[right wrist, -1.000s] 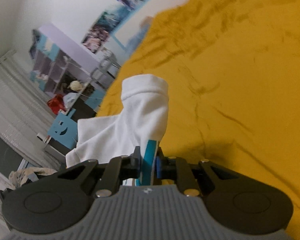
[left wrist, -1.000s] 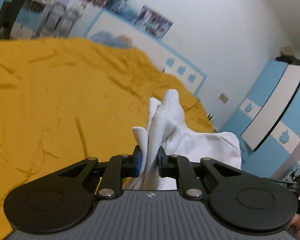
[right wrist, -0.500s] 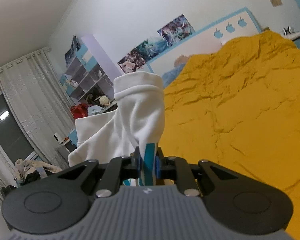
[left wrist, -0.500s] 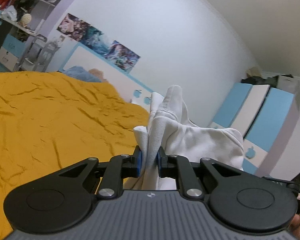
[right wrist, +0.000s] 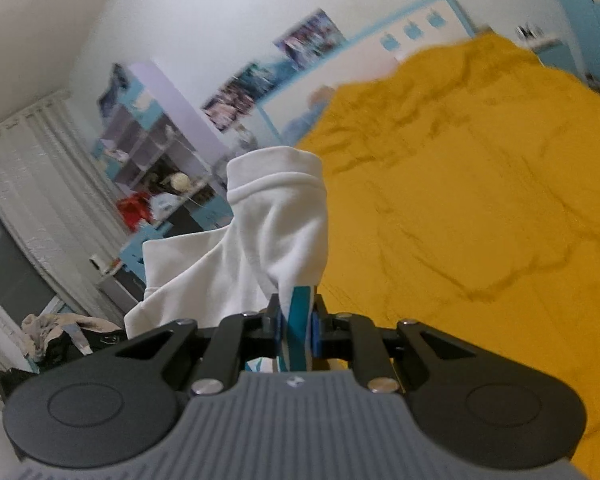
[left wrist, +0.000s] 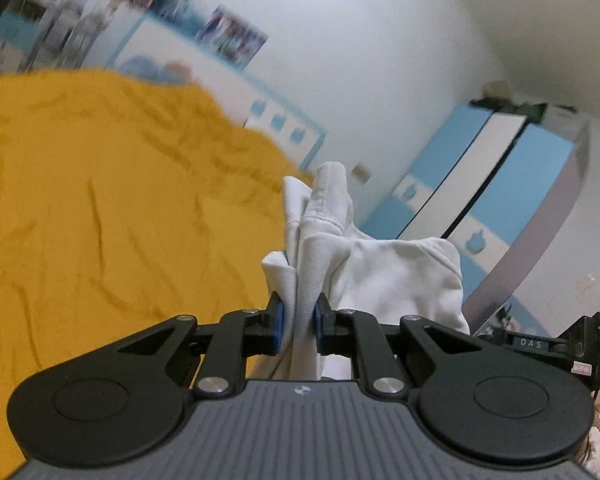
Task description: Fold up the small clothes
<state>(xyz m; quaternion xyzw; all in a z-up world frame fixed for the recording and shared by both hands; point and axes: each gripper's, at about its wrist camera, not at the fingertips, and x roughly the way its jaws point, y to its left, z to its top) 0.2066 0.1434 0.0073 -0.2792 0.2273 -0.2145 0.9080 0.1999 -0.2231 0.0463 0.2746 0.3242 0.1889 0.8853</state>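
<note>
Left claw (left wrist: 299, 326) is closed on a bunched fold of the white garment (left wrist: 384, 276); both blue pads (left wrist: 277, 328) press the cloth from either side, with only the thickness of the fabric between them. From the pinch the garment rises straight ahead of the claw, its hemmed edge standing upright above the jaws, and the bulk of it spreads off to the claw's right. A loose corner sticks out just to the left of the left pad.

Right claw (right wrist: 296, 330) is likewise closed on the same white garment (right wrist: 268, 236). Between its pads sits a narrow strip of cloth with a teal and white pattern (right wrist: 298, 320), held tight, jaws nearly together. Ahead of this claw a cuffed, tube-like part of the garment stands upright, open end uppermost, and a flat panel of it extends to the claw's left.

Yellow bedspread (left wrist: 100, 220) lies below and ahead of the left claw, mostly to its left; in the right wrist view the bedspread (right wrist: 480, 200) lies ahead and to the claw's right. Garment hangs clear of the bed where it is visible; its lower part is hidden behind both claw bodies.

Blue and white wardrobe (left wrist: 500, 184) stands beyond the left claw's right side. Shelving unit (right wrist: 148, 144) stands beyond the right claw's left.
</note>
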